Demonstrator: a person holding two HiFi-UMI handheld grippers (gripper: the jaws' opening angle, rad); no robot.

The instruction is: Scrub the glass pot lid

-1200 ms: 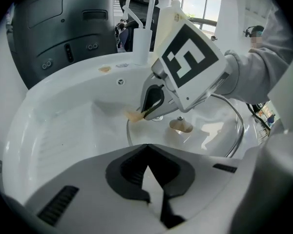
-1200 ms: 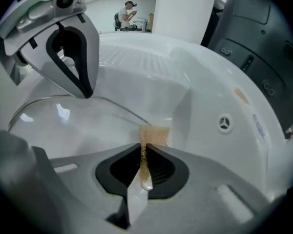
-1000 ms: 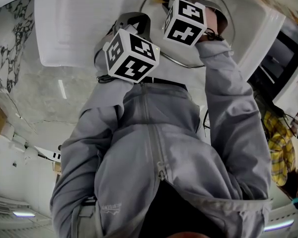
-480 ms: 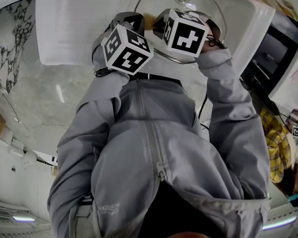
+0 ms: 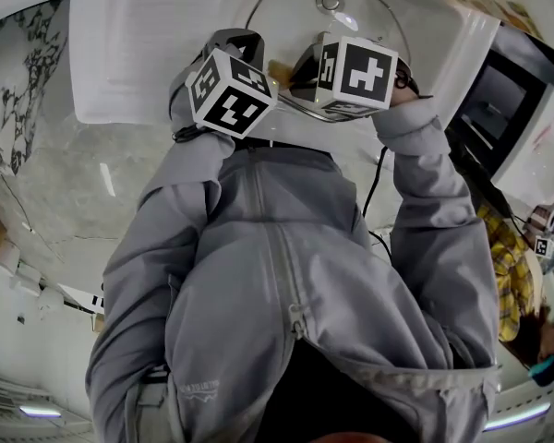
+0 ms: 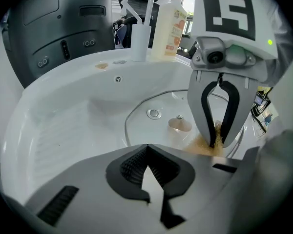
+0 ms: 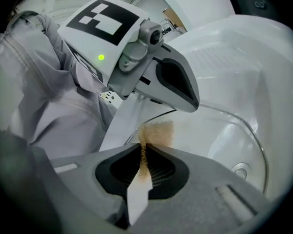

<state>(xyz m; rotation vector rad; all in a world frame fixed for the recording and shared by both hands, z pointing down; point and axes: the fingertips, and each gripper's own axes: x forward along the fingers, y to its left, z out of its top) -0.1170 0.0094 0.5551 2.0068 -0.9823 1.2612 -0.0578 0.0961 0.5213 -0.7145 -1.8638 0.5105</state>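
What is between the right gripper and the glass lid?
A brownish sponge. The right gripper pinches it, and its free end seems to rest on the glass lid. The right gripper view shows it best.

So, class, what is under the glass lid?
Through the lid the white sink and its drain show. The sponge hides a patch.

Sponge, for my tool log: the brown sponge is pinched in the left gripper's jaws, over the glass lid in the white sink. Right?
Wrong gripper. The brown sponge is pinched in the jaws of the right gripper, as the right gripper view shows. The rest holds: it is over the glass lid in the white sink.
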